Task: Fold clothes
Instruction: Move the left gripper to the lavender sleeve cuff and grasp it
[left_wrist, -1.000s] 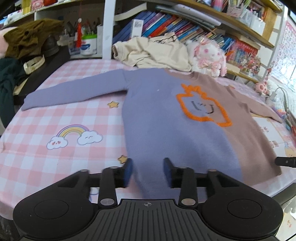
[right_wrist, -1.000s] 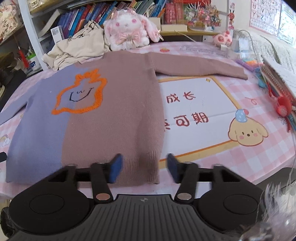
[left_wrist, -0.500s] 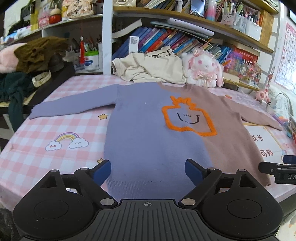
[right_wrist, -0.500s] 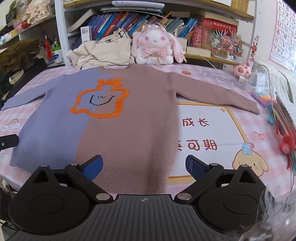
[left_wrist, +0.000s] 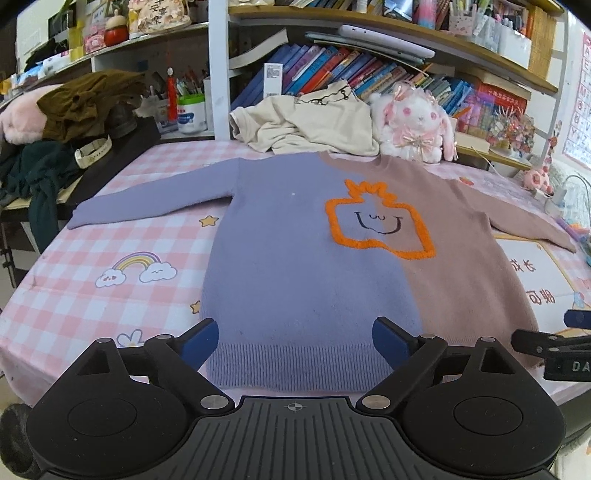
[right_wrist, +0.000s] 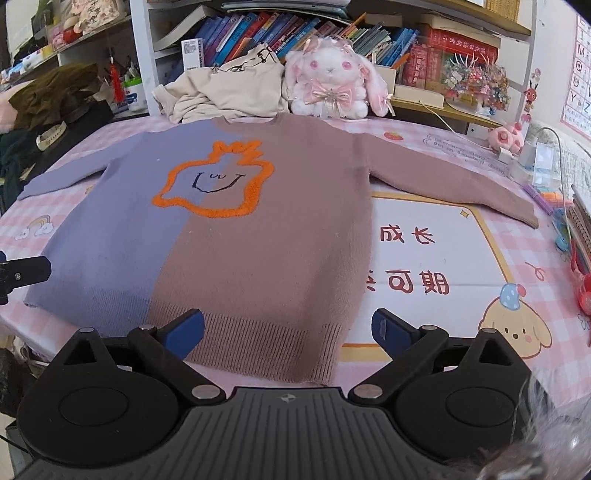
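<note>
- the sweater (left_wrist: 317, 258) lies flat and face up on the checked table (left_wrist: 110, 236), sleeves spread wide, so we judge the folding not yet begun.
- our left gripper (left_wrist: 293, 341) is opening over the lilac hem, gripping nothing.
- our right gripper (right_wrist: 288, 332) gapes empty over the brown hem (a sleeve looks the likely first grab).

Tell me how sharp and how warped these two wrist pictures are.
Left wrist view: the sweater is sharp and evenly lit, while the shelf bows from fisheye. Right wrist view: equally sharp, edges curve, and a blurred grey fuzz intrudes at the lower right corner.
</note>
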